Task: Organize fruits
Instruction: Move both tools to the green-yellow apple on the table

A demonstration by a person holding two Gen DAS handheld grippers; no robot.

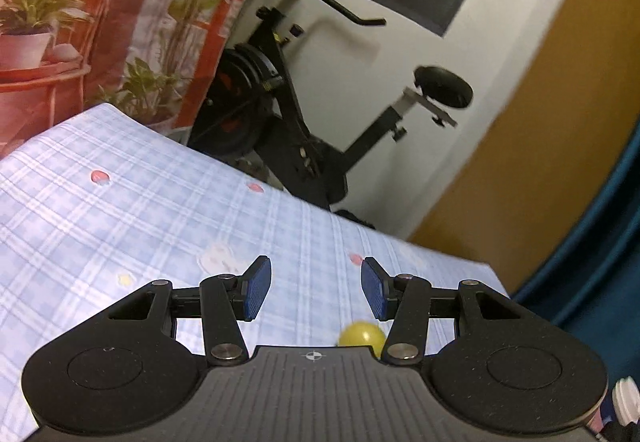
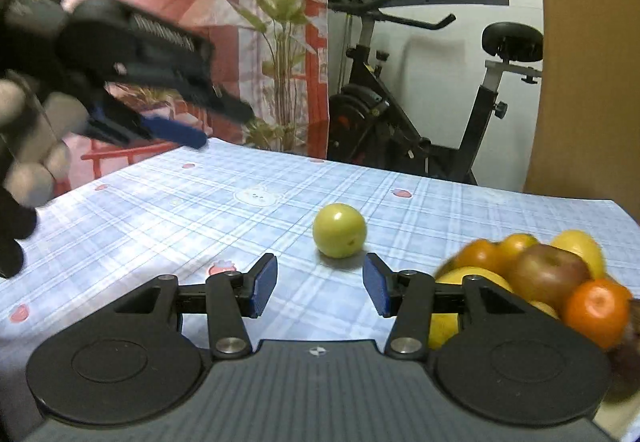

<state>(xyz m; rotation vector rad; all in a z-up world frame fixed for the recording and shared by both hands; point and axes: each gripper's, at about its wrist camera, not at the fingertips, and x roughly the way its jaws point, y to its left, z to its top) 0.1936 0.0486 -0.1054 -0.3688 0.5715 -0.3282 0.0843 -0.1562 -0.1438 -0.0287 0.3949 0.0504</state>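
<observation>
Centre frame, the green fruit (image 2: 339, 230) looks smooth, firm, likely to roll; grip its widest middle; right gripper (image 2: 320, 284) and left gripper (image 1: 316, 288) both stand apart, empty.

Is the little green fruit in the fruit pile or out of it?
Out. The green fruit sits alone on the tablecloth, apart from the fruit pile.

Worktop (image 2: 160, 217) covered by a pale blue plaid cloth (image 2: 460, 209) printed with small pink and white motifs, filling the lower half of both views; a single yellow-green fruit (image 2: 339, 230) rests directly on the cloth at centre frame, right wrist view; a heap of oranges, yellow fruits and a brown apple (image 2: 552, 274) lies at lower right, its container not discernible.
</observation>
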